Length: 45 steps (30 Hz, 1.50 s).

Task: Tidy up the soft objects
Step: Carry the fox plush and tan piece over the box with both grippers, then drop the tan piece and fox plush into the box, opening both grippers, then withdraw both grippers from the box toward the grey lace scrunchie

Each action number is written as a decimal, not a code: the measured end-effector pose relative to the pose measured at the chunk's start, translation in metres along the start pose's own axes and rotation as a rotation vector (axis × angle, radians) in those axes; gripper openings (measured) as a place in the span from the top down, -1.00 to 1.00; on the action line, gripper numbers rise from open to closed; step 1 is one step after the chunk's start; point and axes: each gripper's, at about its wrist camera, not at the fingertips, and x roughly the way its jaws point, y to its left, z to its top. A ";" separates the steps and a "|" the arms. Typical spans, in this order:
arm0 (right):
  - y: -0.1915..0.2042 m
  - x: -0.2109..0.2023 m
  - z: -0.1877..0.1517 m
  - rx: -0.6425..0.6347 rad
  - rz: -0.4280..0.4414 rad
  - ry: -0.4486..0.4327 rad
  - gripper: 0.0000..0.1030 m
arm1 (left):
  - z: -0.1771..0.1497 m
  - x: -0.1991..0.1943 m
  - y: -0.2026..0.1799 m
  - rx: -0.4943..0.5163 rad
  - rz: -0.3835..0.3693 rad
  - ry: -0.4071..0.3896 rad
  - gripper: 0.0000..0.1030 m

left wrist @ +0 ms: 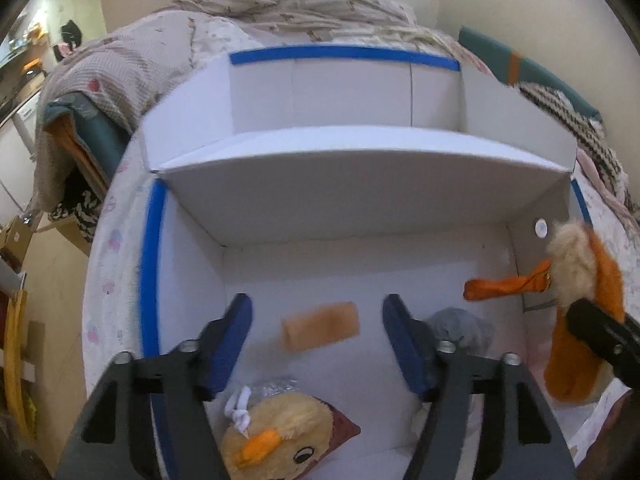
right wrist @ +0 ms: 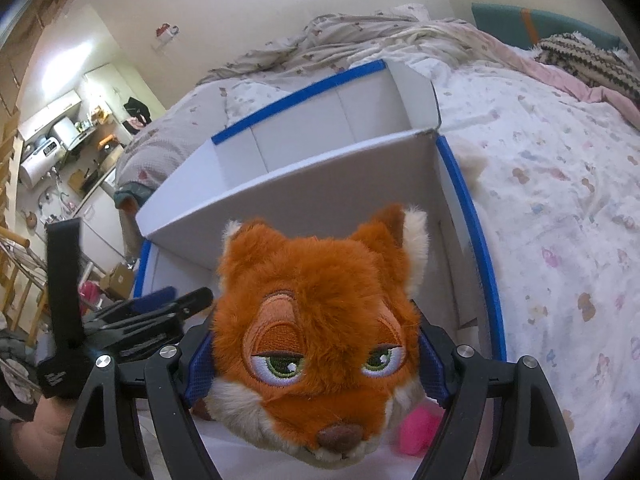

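My right gripper (right wrist: 316, 364) is shut on an orange fox plush (right wrist: 320, 328), head toward the camera, held over the near right edge of a white box (right wrist: 304, 184) with blue tape rims. In the left wrist view the fox (left wrist: 580, 304) hangs at the box's right wall. My left gripper (left wrist: 316, 340) is open and empty above the box floor (left wrist: 360, 272). A yellow chick plush (left wrist: 280, 436) lies inside at the near side, a grey plush (left wrist: 460, 328) beside the right finger, and a tan patch (left wrist: 320, 326) lies on the floor.
The box sits on a bed with a patterned sheet (right wrist: 560, 200). Rumpled blankets (left wrist: 300, 8) lie behind it. A pink object (right wrist: 416, 432) shows under the fox. A teal headboard (right wrist: 520, 24) is at the far right; a kitchen area (right wrist: 60, 140) lies left.
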 end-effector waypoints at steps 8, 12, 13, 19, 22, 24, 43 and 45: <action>0.003 0.007 -0.002 -0.019 -0.003 0.032 -0.71 | 0.000 -0.023 0.026 -0.072 -0.045 -0.019 -0.35; 0.009 0.012 -0.004 -0.037 0.004 0.054 -0.72 | -0.003 -0.033 0.035 -0.067 -0.010 -0.033 -0.39; 0.010 0.014 -0.004 -0.043 0.003 0.061 -0.72 | -0.004 -0.034 0.036 -0.069 -0.008 -0.032 -0.40; 0.011 0.019 -0.008 -0.045 -0.006 0.092 -1.00 | -0.012 -0.033 0.032 -0.048 0.003 -0.015 -0.40; 0.014 0.016 -0.009 -0.061 0.003 0.083 -1.00 | -0.013 -0.033 0.029 -0.045 0.009 -0.008 -0.40; 0.016 0.014 -0.009 -0.073 0.002 0.072 -1.00 | -0.013 -0.034 0.027 -0.045 0.010 -0.009 -0.40; 0.015 -0.016 -0.017 -0.051 -0.016 0.032 -1.00 | -0.034 -0.070 0.044 -0.082 0.035 -0.034 -0.40; 0.017 -0.023 -0.021 -0.052 -0.019 0.026 -1.00 | -0.040 -0.074 0.046 -0.091 0.033 -0.033 -0.40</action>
